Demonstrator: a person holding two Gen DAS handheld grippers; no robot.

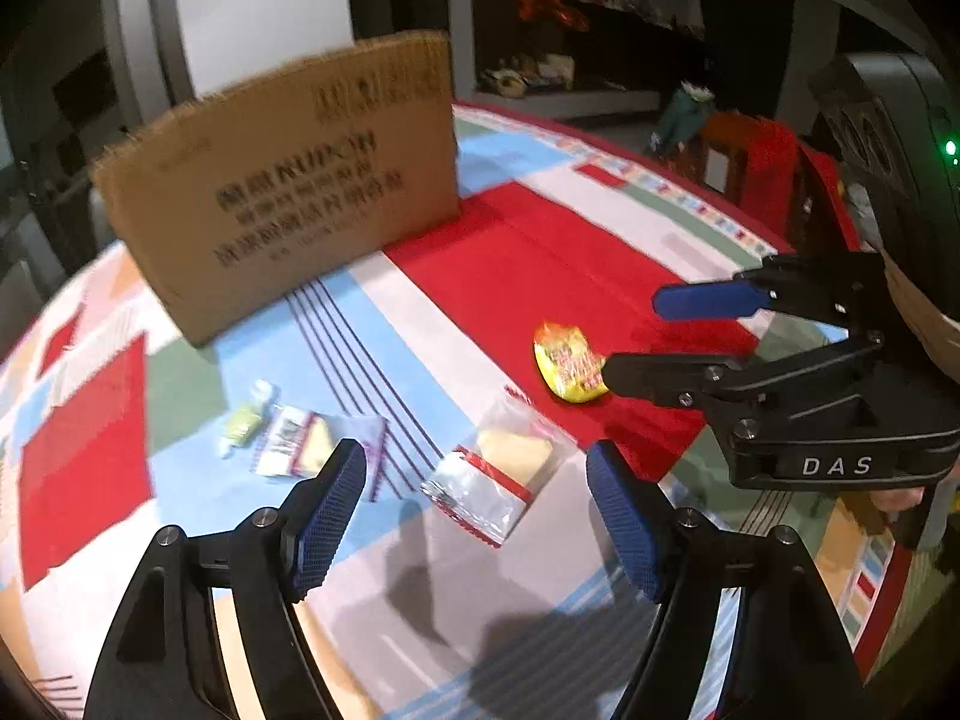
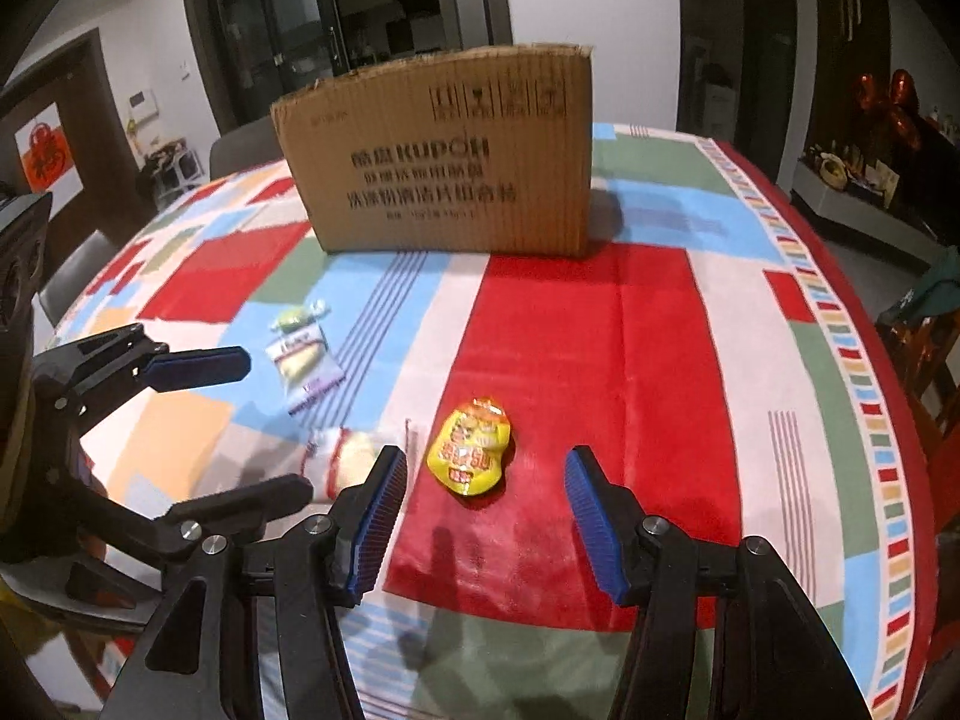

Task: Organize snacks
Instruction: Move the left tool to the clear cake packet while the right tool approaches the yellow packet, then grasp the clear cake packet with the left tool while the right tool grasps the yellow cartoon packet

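Note:
A cardboard box (image 2: 444, 150) stands at the far side of the table; it also shows in the left wrist view (image 1: 282, 180). A yellow snack packet (image 2: 471, 447) lies on the red patch, just ahead of my open right gripper (image 2: 486, 462), and shows in the left wrist view (image 1: 567, 363). A clear packet with a red stripe (image 1: 492, 474) lies just ahead of my open left gripper (image 1: 477, 456). A second clear packet (image 1: 306, 438) and a small green sweet (image 1: 243, 420) lie further left. Both grippers are empty.
The round table wears a patchwork cloth (image 2: 600, 330) of red, blue, green and white. Chairs (image 2: 924, 348) stand at the right edge. The right gripper (image 1: 636, 336) reaches in from the right in the left wrist view.

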